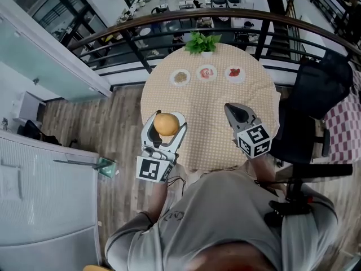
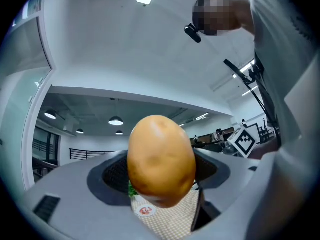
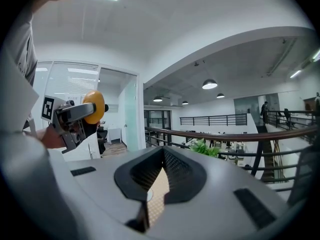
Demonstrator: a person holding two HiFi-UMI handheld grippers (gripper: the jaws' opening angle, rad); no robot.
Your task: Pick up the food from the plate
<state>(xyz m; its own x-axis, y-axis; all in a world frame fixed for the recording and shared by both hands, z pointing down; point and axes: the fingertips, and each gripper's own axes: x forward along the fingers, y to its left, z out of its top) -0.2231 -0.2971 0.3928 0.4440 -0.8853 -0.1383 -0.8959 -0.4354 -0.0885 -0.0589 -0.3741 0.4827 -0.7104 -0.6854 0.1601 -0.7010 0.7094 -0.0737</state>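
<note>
The left gripper (image 1: 167, 121) is seen with its jaws spread wide and pressed on either side of an oval food item (image 2: 161, 159), which is held clear above the near edge of the round table (image 1: 225, 145). The right gripper (image 3: 161, 156) is closed with nothing in it, and only a sliver of tablecloth is seen between its pads. The pick-up is judged largely done, as the piece is gripped and raised off the table. Which plate it belongs to cannot be told. Three small plates (image 1: 199, 72) at the far side, before a potted plant (image 1: 202, 42), are each seen with bits of food on them, so more may be left to fetch. The held piece is smooth, golden-orange and faintly blotched with brown, and resembles a potato.
</note>
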